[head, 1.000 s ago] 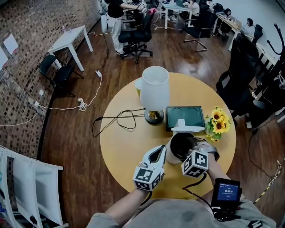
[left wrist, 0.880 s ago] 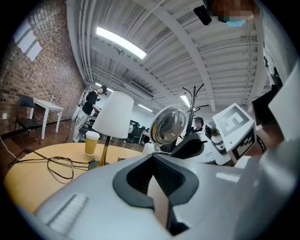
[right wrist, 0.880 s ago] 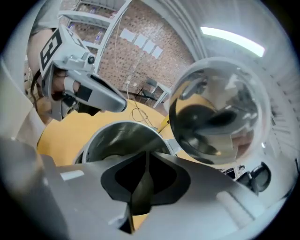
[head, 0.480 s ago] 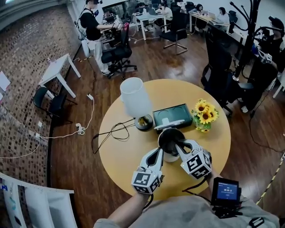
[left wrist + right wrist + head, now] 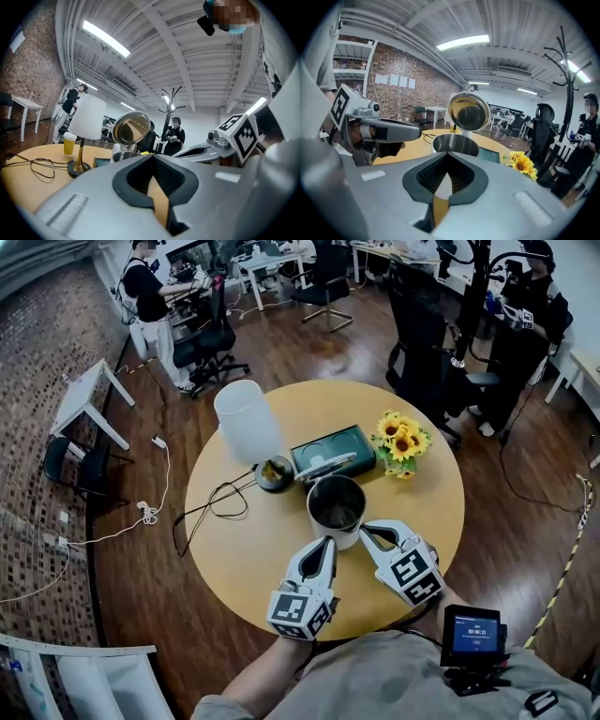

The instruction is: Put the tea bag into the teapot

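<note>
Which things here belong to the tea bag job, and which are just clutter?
Job: teapot, lid open; left gripper, right gripper, both shut and empty; no tea bag visible.
Lying about: lamp, green tray, sunflowers, yellow cup.

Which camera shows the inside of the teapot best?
The head view: it looks down into the open teapot. Both gripper views see it side-on, showing only the rim and raised lid.
</note>
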A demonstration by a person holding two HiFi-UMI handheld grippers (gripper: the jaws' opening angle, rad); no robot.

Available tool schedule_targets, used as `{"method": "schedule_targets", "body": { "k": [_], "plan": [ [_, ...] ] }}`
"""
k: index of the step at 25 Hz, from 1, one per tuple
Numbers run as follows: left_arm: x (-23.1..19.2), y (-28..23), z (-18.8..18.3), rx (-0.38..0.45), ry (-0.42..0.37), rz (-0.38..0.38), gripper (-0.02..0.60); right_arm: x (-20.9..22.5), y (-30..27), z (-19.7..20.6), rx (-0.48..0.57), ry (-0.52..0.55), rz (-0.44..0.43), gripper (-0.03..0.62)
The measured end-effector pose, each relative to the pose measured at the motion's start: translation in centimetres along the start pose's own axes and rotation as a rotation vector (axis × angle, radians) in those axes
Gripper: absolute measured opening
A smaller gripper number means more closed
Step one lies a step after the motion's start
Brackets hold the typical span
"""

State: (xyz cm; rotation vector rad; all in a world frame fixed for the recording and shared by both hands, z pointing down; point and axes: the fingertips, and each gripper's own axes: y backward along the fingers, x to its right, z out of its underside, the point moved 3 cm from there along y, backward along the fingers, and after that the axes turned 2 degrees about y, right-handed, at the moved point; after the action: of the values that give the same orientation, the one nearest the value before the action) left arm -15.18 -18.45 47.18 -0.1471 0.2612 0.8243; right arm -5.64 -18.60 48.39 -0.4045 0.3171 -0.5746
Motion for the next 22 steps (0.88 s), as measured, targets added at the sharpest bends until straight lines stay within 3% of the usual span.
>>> {"method": "schedule_targets", "body": {
  "k": [11,22],
  "plan": [
    [5.8,1.9,2.8,-0.027,-0.011,-0.056,-0.006,-1.8,5.1,2.6,0.044,0.006,-0.08,0.008],
    [21.1,2.1,8.2,0.01,0.025,-0.201,-0.006,-0.1,17.8,10.1,0.107,0.007,-0.219,0.008]
  ]
}}
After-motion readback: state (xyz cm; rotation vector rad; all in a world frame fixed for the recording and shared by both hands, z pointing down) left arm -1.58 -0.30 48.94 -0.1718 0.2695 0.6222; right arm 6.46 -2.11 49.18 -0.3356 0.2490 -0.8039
